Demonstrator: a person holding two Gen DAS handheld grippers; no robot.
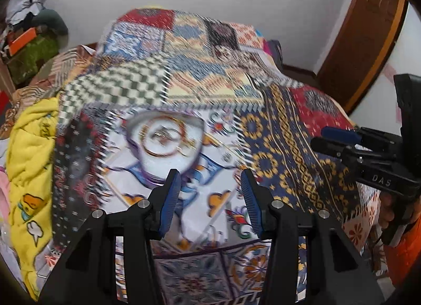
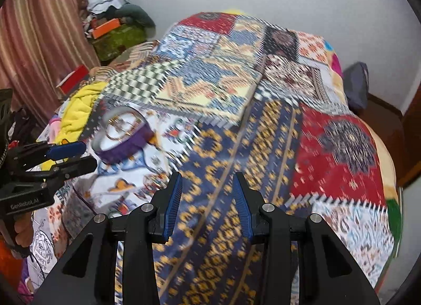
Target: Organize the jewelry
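Note:
A white bowl with a purple outside sits on the patchwork bedspread, holding gold bangles and smaller blurred jewelry. My left gripper hovers open just in front of the bowl and slightly to its right, nothing between its blue pads. In the right wrist view the same bowl lies far left, with the left gripper beside it. My right gripper is open and empty over the blue and yellow patch of the bedspread. It shows at the right edge of the left wrist view. Both views are motion-blurred.
A yellow printed cloth lies bunched at the bed's left side. Piled clothes with an orange box stand in the far left corner by a striped curtain. A wooden door frame is at right, and a dark bundle sits past the bed.

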